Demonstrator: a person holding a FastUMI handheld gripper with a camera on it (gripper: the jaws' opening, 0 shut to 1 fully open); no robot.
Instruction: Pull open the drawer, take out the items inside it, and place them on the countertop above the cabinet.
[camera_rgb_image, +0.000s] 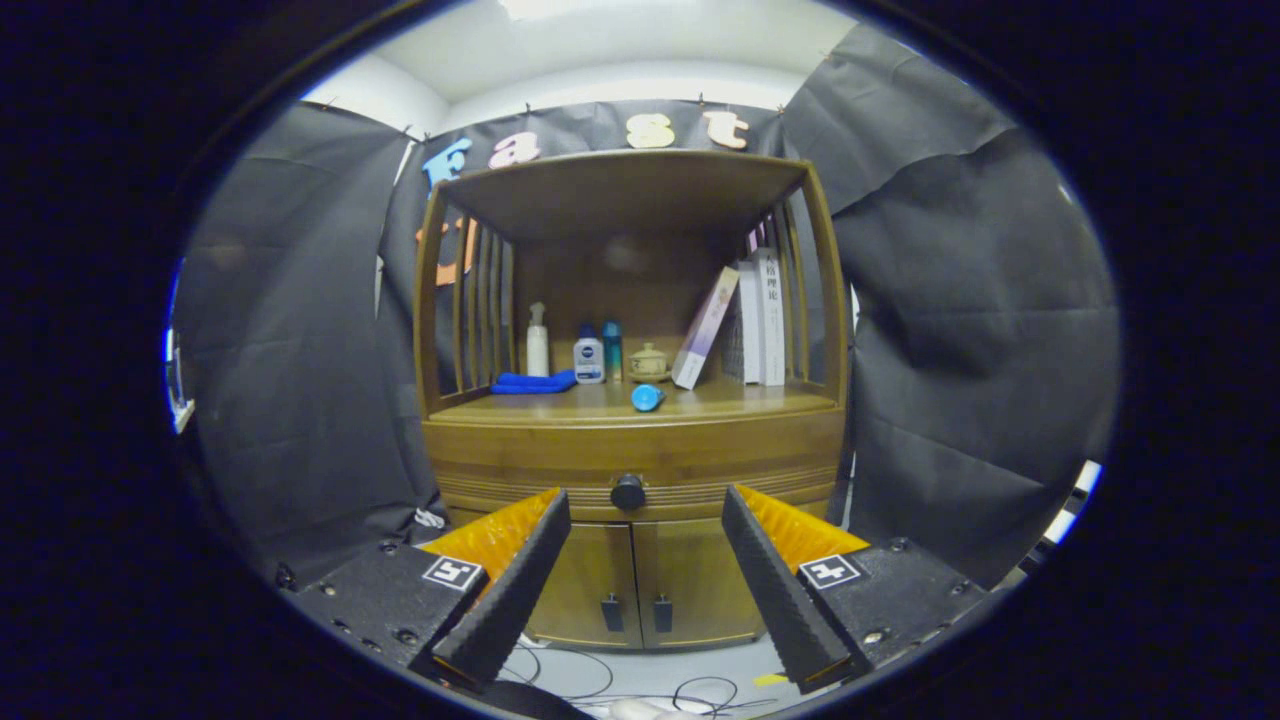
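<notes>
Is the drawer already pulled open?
No. The drawer sits flush, its knob beyond the open hand-held gripper.

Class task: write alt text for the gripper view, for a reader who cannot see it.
An open claw points at the round black knob of a wooden cabinet's closed drawer, some way ahead. Bottles, a blue cloth and books sit on the countertop above.

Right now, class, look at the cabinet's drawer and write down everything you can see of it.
The drawer is a wide wooden front, brown and glossy, with grooved lines along its lower edge. One round dark knob sits at its middle. It is shut, flush with the cabinet, below the countertop and above two small doors. The open gripper is short of it; the knob shows between the fingers, untouched.
</notes>
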